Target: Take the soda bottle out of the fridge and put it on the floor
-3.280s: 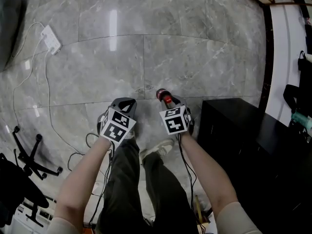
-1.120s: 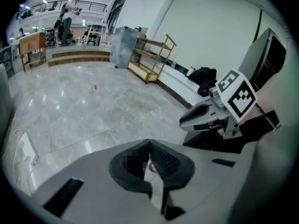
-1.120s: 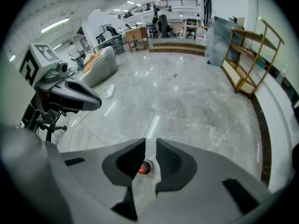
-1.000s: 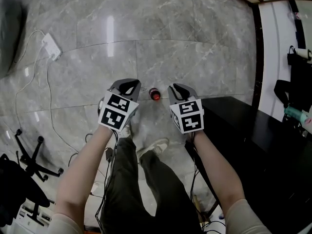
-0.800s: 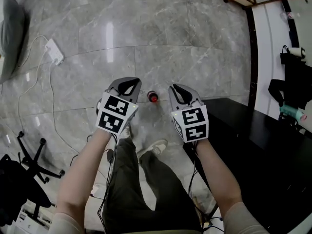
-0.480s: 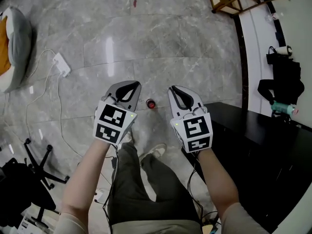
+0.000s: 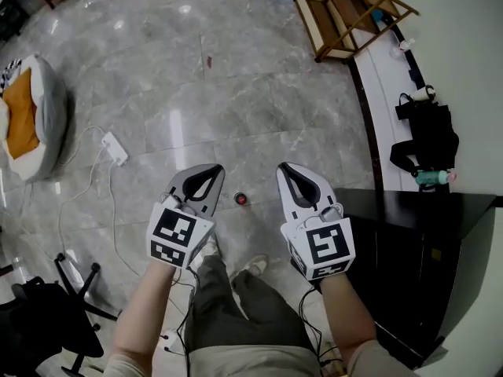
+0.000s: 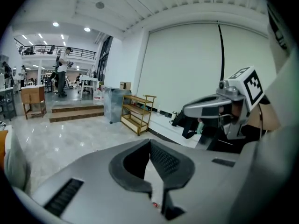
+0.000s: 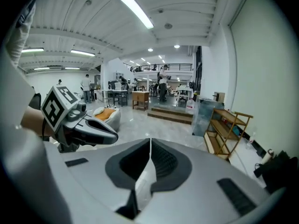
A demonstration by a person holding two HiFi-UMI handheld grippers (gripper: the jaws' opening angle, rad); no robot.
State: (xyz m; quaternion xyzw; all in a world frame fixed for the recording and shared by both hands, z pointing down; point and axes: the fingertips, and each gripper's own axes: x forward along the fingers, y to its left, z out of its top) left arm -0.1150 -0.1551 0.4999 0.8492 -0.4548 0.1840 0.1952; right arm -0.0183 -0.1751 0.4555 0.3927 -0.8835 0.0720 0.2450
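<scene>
The soda bottle (image 7: 241, 199) stands upright on the grey marble floor, seen from above as a small red cap between my two grippers and well below them. The left gripper (image 7: 203, 171) is shut and empty; in its own view the left gripper (image 8: 150, 141) has its jaw tips touching, and a red speck (image 8: 154, 204) shows through the gap lower down. The right gripper (image 7: 292, 170) is shut too, with nothing in it; the right gripper view shows the right gripper (image 9: 150, 140) with its tips together. A low black fridge-like cabinet (image 7: 409, 258) stands at the right.
The person's legs and a shoe (image 7: 253, 265) are just behind the bottle. A power strip (image 7: 115, 149) with cables lies to the left, a beanbag (image 7: 27, 116) at far left, a chair base (image 7: 75, 289) at lower left. A wooden shelf (image 7: 346, 14) and black bag (image 7: 424, 136) line the right wall.
The right gripper held the bottle at first, then let it go. Both grippers have risen away from it, the right jaws have shut, and the bottle stays standing on the floor.
</scene>
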